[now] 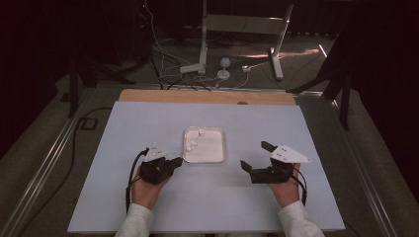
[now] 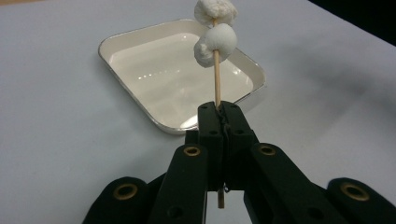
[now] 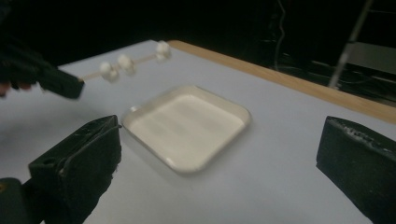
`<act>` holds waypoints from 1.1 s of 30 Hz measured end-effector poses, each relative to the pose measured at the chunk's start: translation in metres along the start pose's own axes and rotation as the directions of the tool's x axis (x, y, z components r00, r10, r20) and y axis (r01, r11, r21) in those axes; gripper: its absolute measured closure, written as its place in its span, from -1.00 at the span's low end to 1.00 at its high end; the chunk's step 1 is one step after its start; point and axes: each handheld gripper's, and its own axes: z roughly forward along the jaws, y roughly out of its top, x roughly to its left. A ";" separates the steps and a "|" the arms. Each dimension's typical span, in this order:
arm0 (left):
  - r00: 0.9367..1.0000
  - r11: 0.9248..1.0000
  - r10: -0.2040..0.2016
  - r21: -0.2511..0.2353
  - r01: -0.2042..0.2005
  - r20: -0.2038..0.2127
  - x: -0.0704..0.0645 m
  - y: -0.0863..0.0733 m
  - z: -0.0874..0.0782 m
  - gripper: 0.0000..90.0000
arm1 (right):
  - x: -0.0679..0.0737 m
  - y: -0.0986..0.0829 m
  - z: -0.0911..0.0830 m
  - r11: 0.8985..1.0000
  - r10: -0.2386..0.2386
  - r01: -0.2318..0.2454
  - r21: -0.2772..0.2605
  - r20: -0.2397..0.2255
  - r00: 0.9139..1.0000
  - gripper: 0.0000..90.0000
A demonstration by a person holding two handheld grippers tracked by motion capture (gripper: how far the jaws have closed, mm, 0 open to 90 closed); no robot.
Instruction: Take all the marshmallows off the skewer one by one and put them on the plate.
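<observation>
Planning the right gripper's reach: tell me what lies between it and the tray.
High view: only bare white table lies between the right gripper and the tray.

Wooden skewer [image 2: 217, 79] threaded with white marshmallows [image 2: 214, 44], held above tray [image 2: 140, 39]

No lettering to call out here — not a word, number or brand mark can be read anywhere. The white tray [image 2: 140, 46] is plain along its rim, the pale table top [image 1: 148, 207] carries no print, and the grey three-cornered plates on the grippers show only tiny dark dots — nothing legible.
</observation>
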 end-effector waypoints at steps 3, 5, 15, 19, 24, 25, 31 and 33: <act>1.000 1.000 0.003 -0.008 -0.003 0.001 0.000 0.000 0.000 0.99 | 0.005 0.012 0.015 1.000 -0.004 0.004 -0.006 -0.023 1.000 -1.00; 1.000 1.000 0.005 -0.014 -0.005 0.001 0.000 0.000 0.000 0.99 | 0.007 0.019 0.027 1.000 0.015 -0.014 0.005 -0.050 0.999 -0.96; 1.000 0.999 0.017 -0.034 -0.017 0.018 -0.003 0.001 0.000 0.99 | 0.020 0.041 0.082 0.981 0.169 -0.150 0.123 -0.167 0.971 -0.42; 0.999 0.999 0.026 -0.044 -0.025 0.030 -0.004 0.001 0.001 0.99 | 0.022 0.043 0.099 0.963 0.245 -0.217 0.158 -0.187 0.951 -0.29; 0.998 0.997 0.048 -0.063 -0.045 0.048 -0.006 0.001 0.001 0.99 | 0.021 0.042 0.113 0.931 0.344 -0.299 0.208 -0.232 0.910 -0.02; 0.997 0.996 0.061 -0.065 -0.057 0.056 -0.006 0.001 0.002 0.99 | 0.020 0.043 0.115 0.923 0.366 -0.317 0.219 -0.236 0.900 0.01; 0.993 0.994 0.102 -0.030 -0.101 0.064 -0.009 -0.001 0.008 0.98 | 0.021 0.048 0.115 0.906 0.409 -0.353 0.233 -0.271 0.872 0.28; 0.992 0.994 0.113 -0.019 -0.112 0.059 -0.010 -0.001 0.010 0.98 | 0.021 0.049 0.116 0.901 0.421 -0.363 0.237 -0.281 0.862 0.34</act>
